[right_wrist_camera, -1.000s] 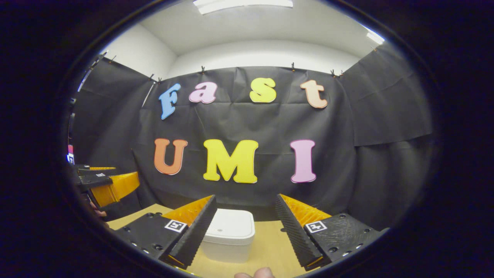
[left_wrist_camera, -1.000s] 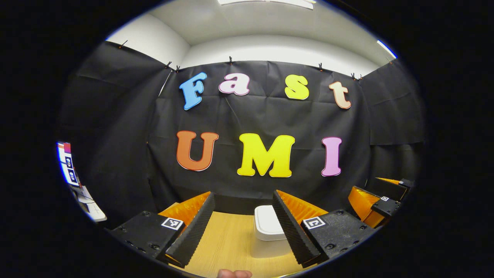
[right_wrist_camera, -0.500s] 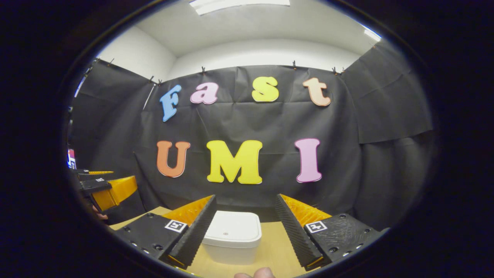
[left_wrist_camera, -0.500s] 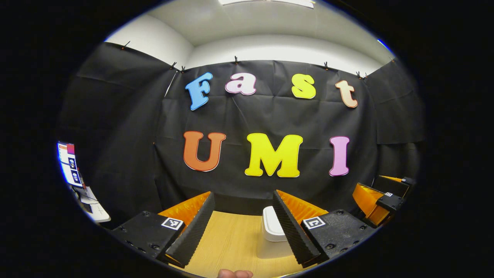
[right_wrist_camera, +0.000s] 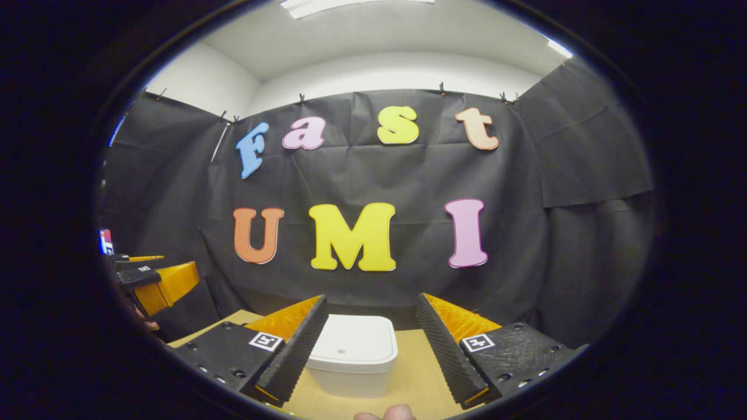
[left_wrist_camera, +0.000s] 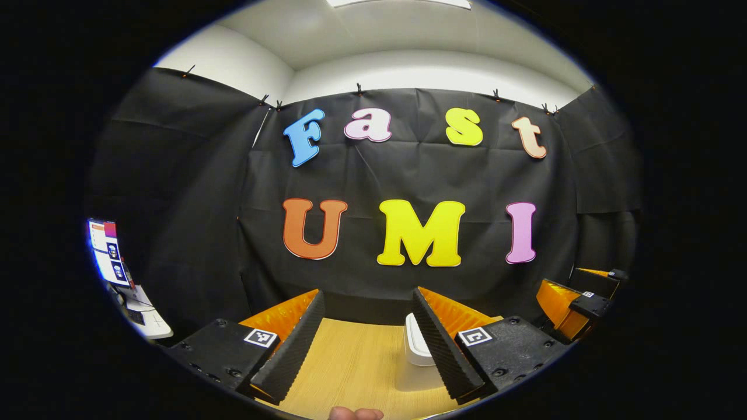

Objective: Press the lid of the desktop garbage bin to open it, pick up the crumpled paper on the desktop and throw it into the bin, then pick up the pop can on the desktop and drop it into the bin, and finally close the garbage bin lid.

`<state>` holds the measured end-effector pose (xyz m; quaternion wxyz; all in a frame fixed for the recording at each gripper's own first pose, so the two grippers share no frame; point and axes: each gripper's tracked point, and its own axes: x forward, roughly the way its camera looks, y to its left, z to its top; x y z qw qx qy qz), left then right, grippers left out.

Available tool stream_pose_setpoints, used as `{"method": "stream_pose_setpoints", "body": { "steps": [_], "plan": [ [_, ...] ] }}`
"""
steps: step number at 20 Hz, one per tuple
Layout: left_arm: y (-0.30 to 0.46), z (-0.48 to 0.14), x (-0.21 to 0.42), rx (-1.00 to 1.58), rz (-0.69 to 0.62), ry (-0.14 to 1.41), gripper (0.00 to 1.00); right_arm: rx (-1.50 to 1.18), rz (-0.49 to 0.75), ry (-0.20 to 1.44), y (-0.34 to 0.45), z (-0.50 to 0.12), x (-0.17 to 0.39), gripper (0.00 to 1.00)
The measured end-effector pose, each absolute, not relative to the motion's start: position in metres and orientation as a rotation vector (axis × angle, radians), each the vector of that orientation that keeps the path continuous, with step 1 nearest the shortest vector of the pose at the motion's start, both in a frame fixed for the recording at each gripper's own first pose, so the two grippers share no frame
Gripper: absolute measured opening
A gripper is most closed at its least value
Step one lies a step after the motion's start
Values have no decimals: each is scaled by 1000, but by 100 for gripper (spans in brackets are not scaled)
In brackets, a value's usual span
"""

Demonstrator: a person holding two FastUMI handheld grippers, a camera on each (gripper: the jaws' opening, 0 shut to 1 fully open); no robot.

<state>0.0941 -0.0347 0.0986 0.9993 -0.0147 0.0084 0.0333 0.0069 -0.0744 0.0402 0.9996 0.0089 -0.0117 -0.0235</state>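
In my left gripper view, my left gripper (left_wrist_camera: 366,344) is spread wide over the tabletop (left_wrist_camera: 350,367); the closed white bin (left_wrist_camera: 413,344) peeks past one finger. In my right gripper view, my right gripper (right_wrist_camera: 369,344) is also spread, the bin (right_wrist_camera: 352,356) between its fingers near the tabletop's far edge.

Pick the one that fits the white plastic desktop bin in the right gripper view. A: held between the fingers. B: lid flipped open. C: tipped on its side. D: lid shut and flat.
D: the white plastic desktop bin stands upright on the wooden desktop with its lid down flat, beyond the open right gripper.
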Motion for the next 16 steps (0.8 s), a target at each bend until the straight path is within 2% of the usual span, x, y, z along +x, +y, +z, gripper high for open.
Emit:
{"method": "stream_pose_setpoints", "body": {
  "steps": [12, 16],
  "plan": [
    [-30, 96, 102, -19, 74, 19, 96, 32, -17, -25, -64, 43, 16, 97],
    [-31, 96, 103, -22, 67, 14, 96, 23, -11, -27, -62, 45, 17, 95]
  ]
}}
